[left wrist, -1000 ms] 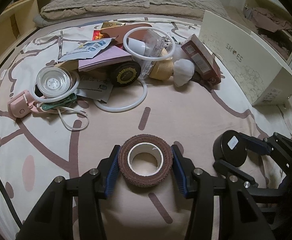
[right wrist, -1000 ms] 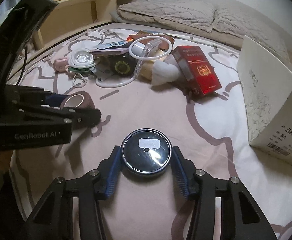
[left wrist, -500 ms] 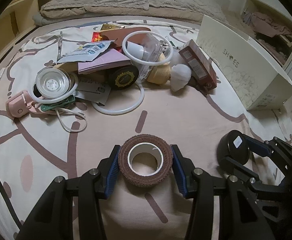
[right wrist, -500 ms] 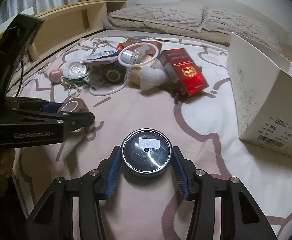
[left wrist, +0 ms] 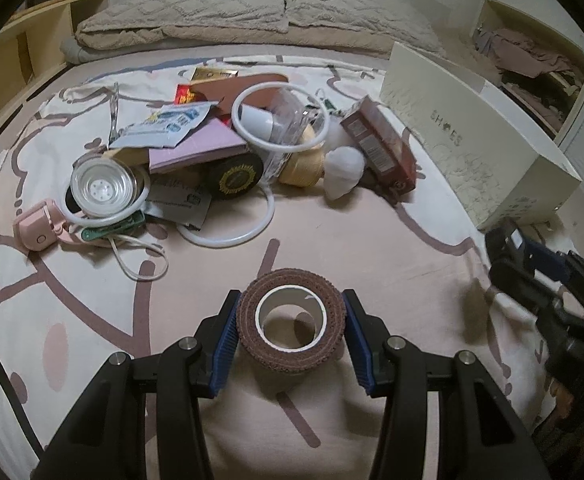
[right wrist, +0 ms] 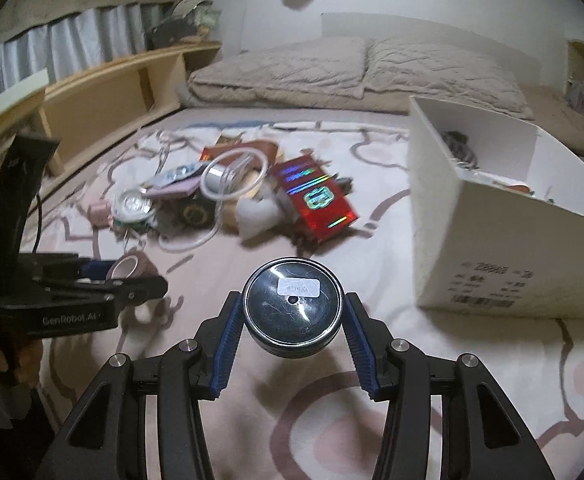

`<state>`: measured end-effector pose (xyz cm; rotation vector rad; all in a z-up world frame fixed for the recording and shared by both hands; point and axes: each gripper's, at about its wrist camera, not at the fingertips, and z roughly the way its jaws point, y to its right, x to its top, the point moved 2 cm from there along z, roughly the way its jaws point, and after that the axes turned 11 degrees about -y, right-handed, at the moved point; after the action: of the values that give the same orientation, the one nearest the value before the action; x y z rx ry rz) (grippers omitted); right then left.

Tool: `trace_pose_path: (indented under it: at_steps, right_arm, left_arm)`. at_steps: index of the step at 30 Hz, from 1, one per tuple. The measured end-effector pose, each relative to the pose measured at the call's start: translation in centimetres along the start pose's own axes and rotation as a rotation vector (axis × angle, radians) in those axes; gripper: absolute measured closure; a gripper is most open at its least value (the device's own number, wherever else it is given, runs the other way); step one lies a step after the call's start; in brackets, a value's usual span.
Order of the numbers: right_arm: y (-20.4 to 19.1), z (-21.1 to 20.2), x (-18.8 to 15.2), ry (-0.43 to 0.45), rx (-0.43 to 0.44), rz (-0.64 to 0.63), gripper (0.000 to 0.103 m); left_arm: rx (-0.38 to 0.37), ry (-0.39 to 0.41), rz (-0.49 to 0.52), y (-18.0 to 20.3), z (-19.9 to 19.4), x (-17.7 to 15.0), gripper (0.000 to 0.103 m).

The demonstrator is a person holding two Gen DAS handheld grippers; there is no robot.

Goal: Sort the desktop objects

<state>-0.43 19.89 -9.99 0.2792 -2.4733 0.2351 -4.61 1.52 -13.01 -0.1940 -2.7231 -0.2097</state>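
My left gripper [left wrist: 290,326] is shut on a brown tape roll [left wrist: 290,326] and holds it above the patterned bedsheet. My right gripper [right wrist: 292,312] is shut on a round black tin [right wrist: 292,307] with a white label, lifted above the sheet. The right gripper also shows at the right edge of the left wrist view [left wrist: 532,268]. The left gripper with the tape roll [right wrist: 129,270] shows at the left of the right wrist view. A white shoe box [right wrist: 504,240] stands open to the right, with some items inside.
A pile of loose objects lies mid-bed: a red box [right wrist: 316,204], white rings [left wrist: 279,118], a clear round lid [left wrist: 103,188], a pink device [left wrist: 37,230], a black round tin [left wrist: 235,176], papers. Pillows [left wrist: 251,12] at the back, a wooden shelf [right wrist: 103,104] on the left.
Both grippers have risen with their loads. The right gripper has lifted and tilted up, so the open top of the shoe box now shows, and it has moved right, away from the left gripper.
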Motion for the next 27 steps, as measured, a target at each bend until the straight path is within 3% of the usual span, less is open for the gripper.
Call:
trace_pose_path:
  at_steps: [4,9,18,24,27]
  right_arm:
    - [1.3,-1.4,0.3,0.032,-0.004,0.042,0.052]
    - [3.6,-3.1,0.9,0.067,0.055,0.127,0.052]
    - [7.7,-6.3,4.0,0.113,-0.081,0.162,0.052]
    - [12.3,-5.9,8.2,0.042,-0.216,0.162,0.052]
    - [13.9,-4.8,10.0,-0.015,-0.242,0.163,0.052]
  left_arm:
    - [-0.001,0.009,0.016,0.4,-0.3,0.0,0.054]
    - [-0.013,0.007,0.029,0.7,-0.3,0.0,0.054]
    - [-0.036,0.019,0.042,1.3,-0.8,0.1,0.054]
    - [-0.054,0.019,0.055,1.6,-0.9,0.1,0.054]
    - [-0.052,0.011,0.054,1.6,-0.5,0.1,0.054]
